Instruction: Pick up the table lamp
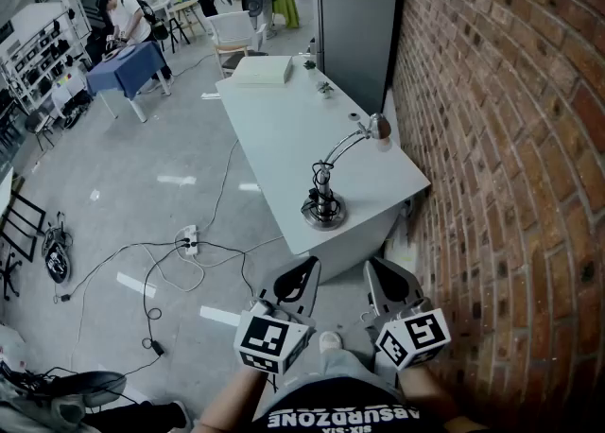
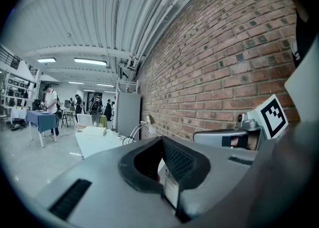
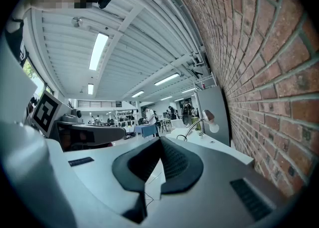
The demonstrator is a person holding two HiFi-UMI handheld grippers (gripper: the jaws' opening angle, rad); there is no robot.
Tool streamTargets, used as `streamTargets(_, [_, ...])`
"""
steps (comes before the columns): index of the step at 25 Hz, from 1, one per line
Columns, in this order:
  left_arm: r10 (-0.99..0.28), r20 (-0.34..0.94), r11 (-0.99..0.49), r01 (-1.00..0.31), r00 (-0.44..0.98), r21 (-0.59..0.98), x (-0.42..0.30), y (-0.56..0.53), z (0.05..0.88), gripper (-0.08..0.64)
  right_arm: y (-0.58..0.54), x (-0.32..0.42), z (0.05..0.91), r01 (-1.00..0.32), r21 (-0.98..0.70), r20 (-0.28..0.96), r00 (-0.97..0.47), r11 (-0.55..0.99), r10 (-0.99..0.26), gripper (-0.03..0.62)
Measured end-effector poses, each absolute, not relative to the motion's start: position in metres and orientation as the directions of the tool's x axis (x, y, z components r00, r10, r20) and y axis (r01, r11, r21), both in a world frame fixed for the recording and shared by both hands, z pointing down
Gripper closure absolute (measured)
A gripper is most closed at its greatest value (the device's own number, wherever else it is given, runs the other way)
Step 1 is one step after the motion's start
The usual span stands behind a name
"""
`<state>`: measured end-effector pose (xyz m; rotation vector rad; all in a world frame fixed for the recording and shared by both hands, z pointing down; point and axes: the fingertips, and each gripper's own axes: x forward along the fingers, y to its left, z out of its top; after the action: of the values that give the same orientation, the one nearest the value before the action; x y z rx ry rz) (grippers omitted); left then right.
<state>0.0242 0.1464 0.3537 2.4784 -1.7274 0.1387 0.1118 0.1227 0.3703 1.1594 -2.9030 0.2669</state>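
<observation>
The table lamp stands on the near end of a white table (image 1: 274,129); it has a round metal base (image 1: 324,213), a curved arm, a cord coiled round the stem, and a small shade (image 1: 378,126) toward the brick wall. My left gripper (image 1: 295,282) and right gripper (image 1: 388,280) are held side by side short of the table's near edge, both shut and holding nothing. In the left gripper view the lamp (image 2: 141,125) shows small beyond the shut left gripper (image 2: 162,141). The right gripper view shows the lamp (image 3: 205,118) ahead of the shut right gripper (image 3: 159,140).
A brick wall (image 1: 510,138) runs along the table's right side. A white box (image 1: 262,69) and small items (image 1: 324,89) lie at the table's far end, by a grey cabinet (image 1: 354,6). A power strip (image 1: 189,235) and cables lie on the floor to the left. People stand far back.
</observation>
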Motion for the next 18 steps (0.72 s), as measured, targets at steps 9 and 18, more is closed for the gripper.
streamTargets(9, [-0.931,0.148,-0.33,-0.943,0.333,0.049,0.015,0.103,0.357,0.555,0.079,0.105,0.371,-0.672,-0.161,0.054,-0.738,0.723,-0.673,0.595])
streamTargets(18, [-0.927,0.145,-0.337,-0.938,0.346,0.08,0.014,0.06,0.366,0.554,0.038,0.107,0.375,-0.672,-0.159,0.066,-0.738,0.723,-0.671,0.592])
